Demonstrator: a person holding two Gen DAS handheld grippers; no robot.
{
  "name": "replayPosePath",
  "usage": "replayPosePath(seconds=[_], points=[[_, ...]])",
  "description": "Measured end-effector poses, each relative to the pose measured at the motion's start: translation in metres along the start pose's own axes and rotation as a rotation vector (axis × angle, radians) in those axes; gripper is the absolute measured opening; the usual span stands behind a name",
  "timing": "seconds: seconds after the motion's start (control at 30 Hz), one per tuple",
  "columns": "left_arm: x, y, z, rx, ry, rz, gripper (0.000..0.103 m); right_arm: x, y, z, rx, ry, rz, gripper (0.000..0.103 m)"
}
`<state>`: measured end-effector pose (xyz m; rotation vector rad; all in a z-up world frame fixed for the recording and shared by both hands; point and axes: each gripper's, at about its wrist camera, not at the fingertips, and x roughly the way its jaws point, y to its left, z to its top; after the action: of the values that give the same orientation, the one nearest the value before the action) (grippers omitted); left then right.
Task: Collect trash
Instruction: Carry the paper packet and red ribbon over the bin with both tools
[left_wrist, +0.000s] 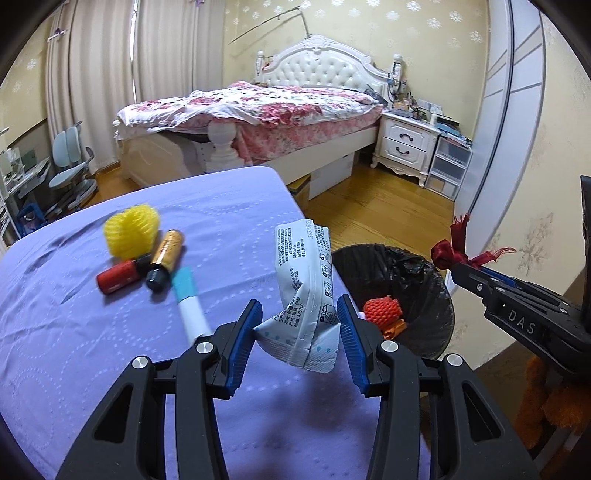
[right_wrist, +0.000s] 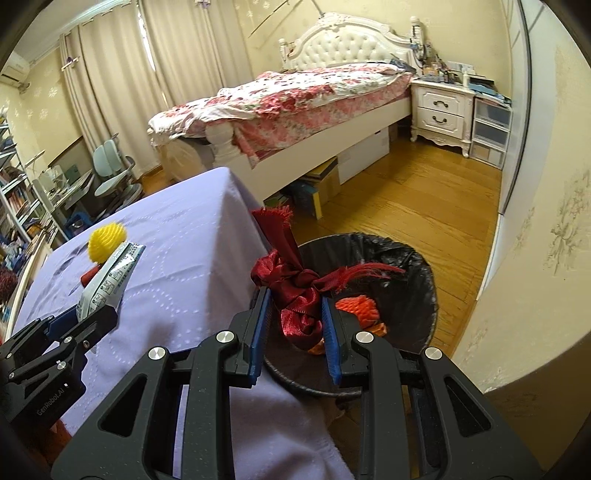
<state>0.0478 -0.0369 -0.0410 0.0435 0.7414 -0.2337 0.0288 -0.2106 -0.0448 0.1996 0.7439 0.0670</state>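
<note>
Purple-clothed table (left_wrist: 110, 350) adjoins bin (left_wrist: 436, 280); left gripper (left_wrist: 299, 325) clamps white packet (left_wrist: 306, 280), right gripper (right_wrist: 295, 321) clamps red ribbon (right_wrist: 295, 291); early release risks dropping packet on table.

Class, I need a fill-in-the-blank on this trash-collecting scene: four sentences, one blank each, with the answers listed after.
1. The left gripper is shut on a white ____.
2. The right gripper holds a dark red ____.
3. The bin is lined with a ____ bag.
4. The yellow foam net lies on a cloth coloured ____.

Missing words: packet; ribbon; black; purple.
</note>
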Motion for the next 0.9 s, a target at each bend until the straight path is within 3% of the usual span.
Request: replayPosePath(seconds=[0.4,0.9], points=[[0.029,-0.036,0.017,0.054,0.006,-0.032,0.045,0.008,-0.038,0.008,0.047,-0.003,-0.053,0.026],[0.066,-0.056,0.022,0.072,0.057,-0.011,0.045,0.033,-0.052,0.015,0.059,0.021,-0.082,0.026]])
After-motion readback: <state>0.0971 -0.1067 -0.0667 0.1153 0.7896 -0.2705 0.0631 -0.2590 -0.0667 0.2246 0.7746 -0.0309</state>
